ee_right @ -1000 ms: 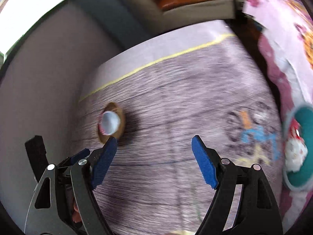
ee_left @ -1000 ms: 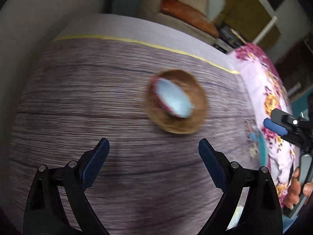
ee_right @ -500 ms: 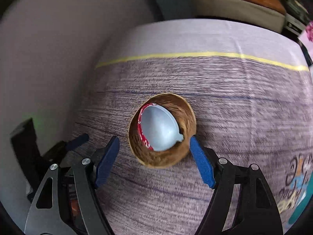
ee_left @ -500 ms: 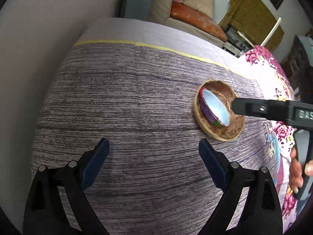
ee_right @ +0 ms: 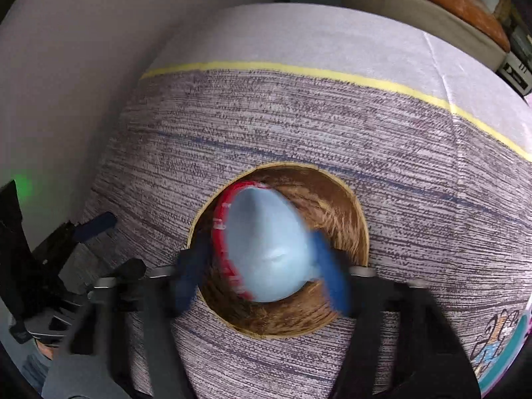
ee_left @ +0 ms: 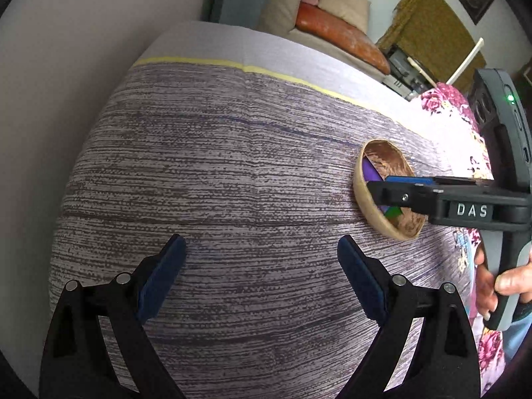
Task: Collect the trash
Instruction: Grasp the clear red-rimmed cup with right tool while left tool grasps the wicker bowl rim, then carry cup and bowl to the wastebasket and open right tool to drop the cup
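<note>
Trash here is a crumpled wrapper (ee_right: 266,252), pale blue inside with a red printed edge, lying in a brown bowl (ee_right: 335,206) on a striped grey cloth (ee_right: 299,123). The right gripper (ee_right: 262,279) reaches down into the bowl with the wrapper between its blue fingers (ee_right: 332,282); the jaws are closing, and the fingers are blurred, so whether the pads already press on the wrapper cannot be told. One finger sits at the wrapper's red edge, the other at its pale blue side, both inside the bowl's rim. In the left wrist view the same gripper (ee_left: 399,186) enters from the right side, its black body marked with letters and held by a hand (ee_left: 498,282), and its fingertips dip into the bowl (ee_left: 369,206), where purple and green bits of the wrapper (ee_left: 370,171) show behind them. The left gripper (ee_left: 262,276) hangs over bare cloth (ee_left: 216,166), its fingers (ee_left: 159,279) spread wide with nothing between them; the bowl lies beyond and to the right of its right finger, well apart from it. A yellow stripe (ee_left: 266,69) crosses the cloth far beyond both fingers, and an orange cushion (ee_left: 339,36) lies past the cloth's far edge. A flowered cloth (ee_left: 445,99) lies beyond the bowl on the right.
</note>
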Available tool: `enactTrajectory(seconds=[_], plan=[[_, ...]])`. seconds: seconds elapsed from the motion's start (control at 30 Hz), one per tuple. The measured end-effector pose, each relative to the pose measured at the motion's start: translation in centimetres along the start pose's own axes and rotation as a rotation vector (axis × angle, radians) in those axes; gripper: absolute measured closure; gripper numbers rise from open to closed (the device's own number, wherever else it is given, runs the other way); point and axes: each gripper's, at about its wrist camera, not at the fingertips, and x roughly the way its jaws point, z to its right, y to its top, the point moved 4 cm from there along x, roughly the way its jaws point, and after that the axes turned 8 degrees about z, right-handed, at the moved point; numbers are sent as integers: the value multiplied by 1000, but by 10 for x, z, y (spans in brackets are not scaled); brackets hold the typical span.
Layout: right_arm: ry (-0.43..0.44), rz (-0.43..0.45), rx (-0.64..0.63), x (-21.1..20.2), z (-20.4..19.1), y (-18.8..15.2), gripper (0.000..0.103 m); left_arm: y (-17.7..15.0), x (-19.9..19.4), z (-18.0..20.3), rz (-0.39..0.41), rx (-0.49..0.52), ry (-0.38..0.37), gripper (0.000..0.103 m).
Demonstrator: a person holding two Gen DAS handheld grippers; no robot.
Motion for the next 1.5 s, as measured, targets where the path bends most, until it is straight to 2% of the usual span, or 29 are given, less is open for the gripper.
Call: enactTrajectory(seconds=[0.33,0.43,0.5,0.57,0.7,0.93,1.17,1.5], plan=[[53,140,110,-56,21,1,52,12,16,50,-14,65,-88,11],[49,171,152,-66,33,6,52,16,29,67,-46,87,-116,26],[42,181,174,-74,42,0,52,16,40,77,-68,100,-116,43],[32,187,204,-82,54,-5,52,15,46,85,-72,115,-96,48],[28,202,260,-92,71,-12,52,12,51,100,-69,131,-70,88],[39,241,330,-115,100,-38,52,14,37,122,-8,137,2,94],[64,300,418,-141,127,-67,52,10,24,165,16,215,35,95],[77,381,529,-182,177,-133,52,-13,13,236,-9,334,-15,94]])
